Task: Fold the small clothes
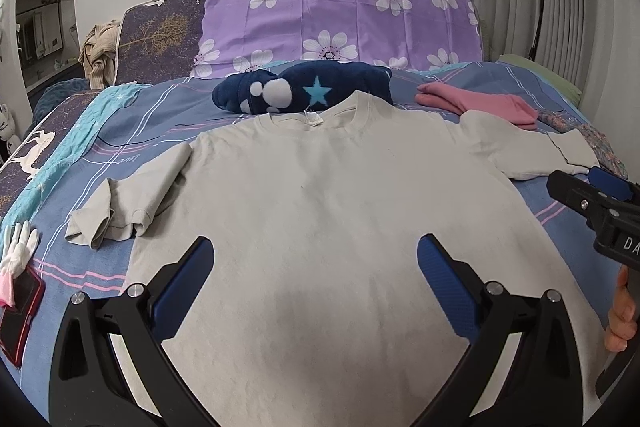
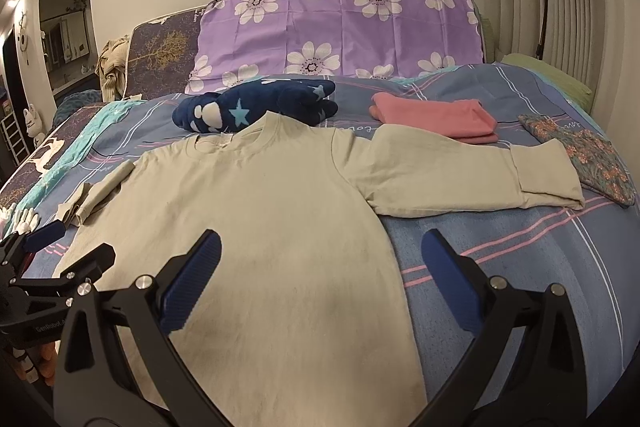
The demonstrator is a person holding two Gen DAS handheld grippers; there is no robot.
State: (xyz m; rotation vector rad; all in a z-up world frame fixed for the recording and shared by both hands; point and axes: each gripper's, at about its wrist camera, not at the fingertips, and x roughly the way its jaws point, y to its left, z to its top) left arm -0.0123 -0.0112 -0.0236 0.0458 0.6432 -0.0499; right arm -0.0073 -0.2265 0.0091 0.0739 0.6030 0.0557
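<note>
Beige and limp, the long-sleeved shirt (image 1: pixel 320 207) lies flat on the bed (image 2: pixel 520 267), so with left gripper (image 1: pixel 316 279) and right gripper (image 2: pixel 320 271) both wide open and empty, we would pinch its soft sleeves and hem.

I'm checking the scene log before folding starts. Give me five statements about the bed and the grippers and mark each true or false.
1. The beige shirt lies spread flat on the bed. True.
2. The left gripper is clamped on the shirt's hem. False: its jaws are open and hold nothing.
3. A folded pink garment lies beyond the shirt's long sleeve. True.
4. The right gripper holds the sleeve cuff. False: it is open above the shirt's edge.
5. A navy star-patterned plush sits just behind the collar. True.
</note>
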